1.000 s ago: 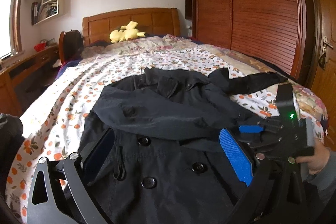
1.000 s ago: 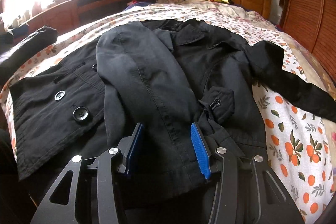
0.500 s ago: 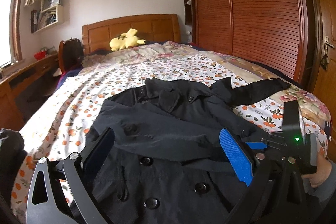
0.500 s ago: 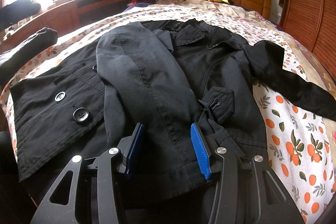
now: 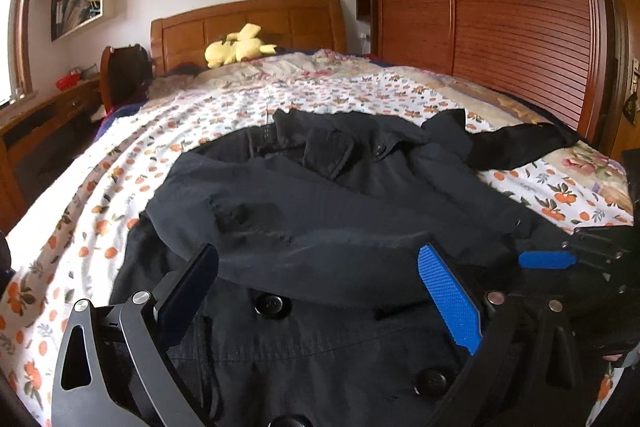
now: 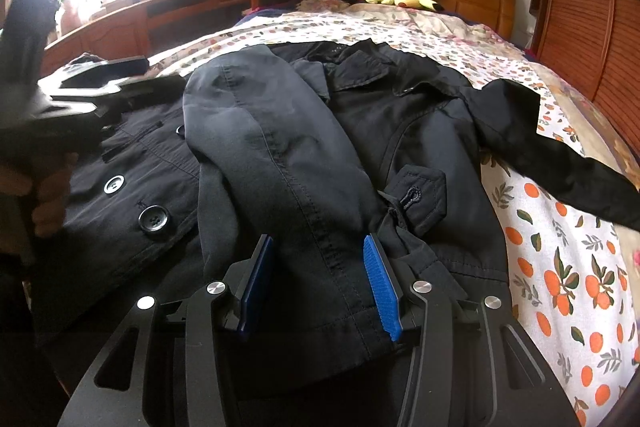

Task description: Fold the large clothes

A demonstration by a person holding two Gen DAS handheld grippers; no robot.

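Between your right tongs (image 6: 320,279) lies the cuff end of the black coat's (image 6: 360,131) folded-over sleeve (image 6: 272,163); the pads stand apart on either side of it, not pinching. Only this view shows the strap tab just right of the tongs and your left hand (image 6: 48,195). Your left tongs (image 5: 320,291) hang wide open over the coat's buttoned front, holding nothing. Their view alone shows the other sleeve (image 5: 520,143) trailing far right across the floral bedspread (image 5: 100,195), and the wardrobe doors (image 5: 520,7) beyond.
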